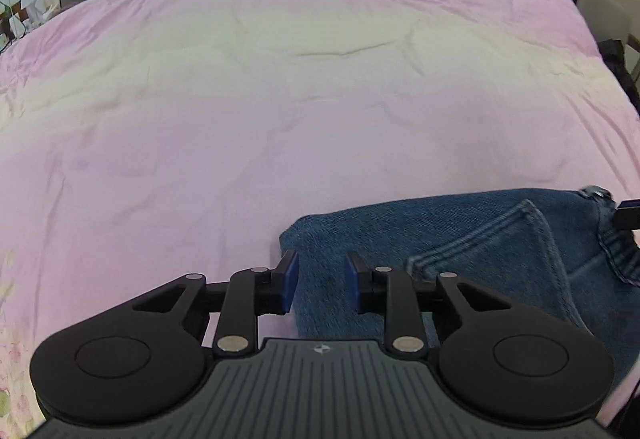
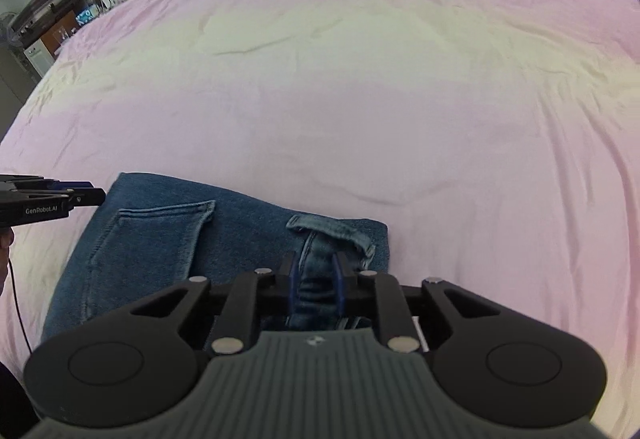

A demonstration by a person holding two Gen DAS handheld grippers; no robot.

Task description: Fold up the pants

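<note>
Jeans [image 1: 460, 239] cut off at right edge, near part hidden under left gripper [image 1: 322, 281] body. Nightstand clutter [image 2: 52, 19] too small to identify.

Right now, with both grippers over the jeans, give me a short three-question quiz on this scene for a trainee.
1. True or false: a back pocket faces up on the jeans.
2. The bedspread under them is: A pink, B green, C striped.
3. Fill in: the belt loop lies just ahead of the ___ gripper.
Key: 1 true; 2 A; 3 right gripper.
</note>
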